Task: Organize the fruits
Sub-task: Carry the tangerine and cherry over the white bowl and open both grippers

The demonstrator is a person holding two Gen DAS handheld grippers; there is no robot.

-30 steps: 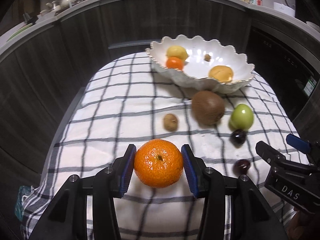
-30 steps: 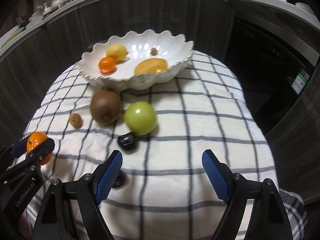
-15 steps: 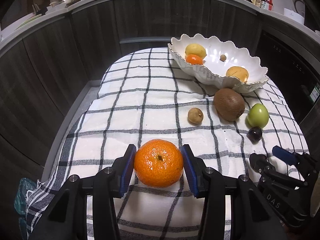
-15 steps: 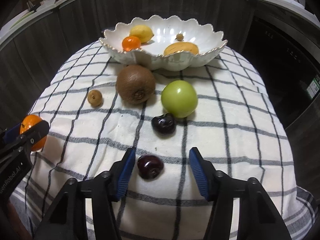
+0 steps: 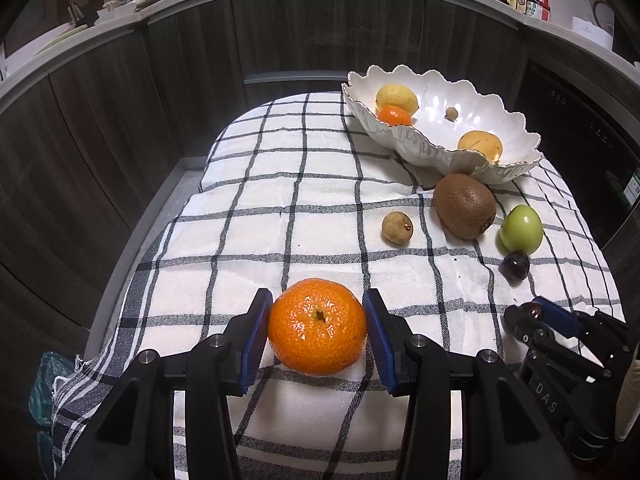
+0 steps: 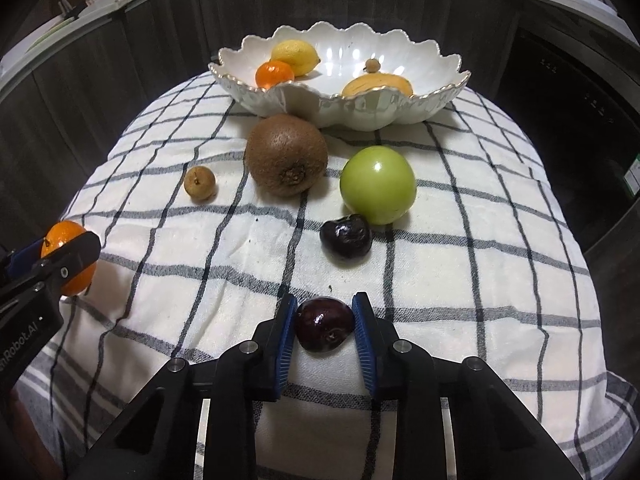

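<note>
As seen from left wrist: left gripper [image 5: 317,327] clamped on mandarin [image 5: 317,326], blue pads pressed to both flanks, fruit resting on checked cloth [image 5: 256,216]. Beyond, right of centre: longan [image 5: 397,227], kiwi [image 5: 464,205], green fruit [image 5: 521,229], dark cherry [image 5: 515,265]. Scalloped bowl [image 5: 424,148] at far right, holding lemon [image 5: 396,97], small orange [image 5: 394,115], a tiny nut, a yellow fruit [image 5: 479,145]. Right gripper [image 5: 532,314] at lower right edge, tips narrow.

From right wrist: right gripper [image 6: 324,330] closed narrow on near cherry [image 6: 324,324], jaws just drawn in, pads touching both sides, fruit on cloth. Second cherry just beside green fruit. Kiwi touching bowl's front wall. Left gripper at left edge, gripping mandarin.
</note>
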